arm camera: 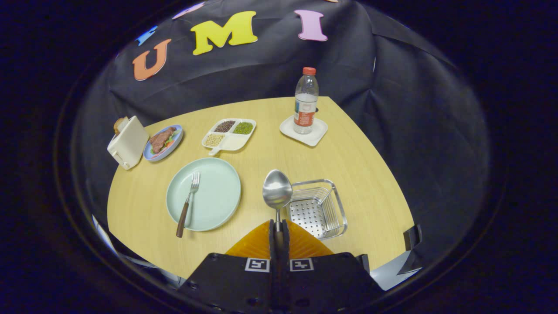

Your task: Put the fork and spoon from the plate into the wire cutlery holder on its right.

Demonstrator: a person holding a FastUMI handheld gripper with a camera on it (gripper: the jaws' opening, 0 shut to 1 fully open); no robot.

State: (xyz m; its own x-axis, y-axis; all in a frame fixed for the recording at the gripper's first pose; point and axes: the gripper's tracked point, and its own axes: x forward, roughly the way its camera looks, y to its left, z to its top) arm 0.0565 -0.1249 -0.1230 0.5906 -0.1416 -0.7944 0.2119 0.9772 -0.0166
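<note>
One spoon [277,192] pinched upright by its handle in the gripper [278,231], bowl at 12 o'clock; wire cutlery holder [320,208] just beside at 2 o'clock.

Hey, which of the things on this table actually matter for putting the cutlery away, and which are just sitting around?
Belongs to the job:
spoon, handle clamped between the shut fingers
fork, lying on the plate
wire cutlery holder, right of the plate

Just lying about:
water bottle on its white coaster
divided tray of beans and grains
blue plate of food
toaster
</note>
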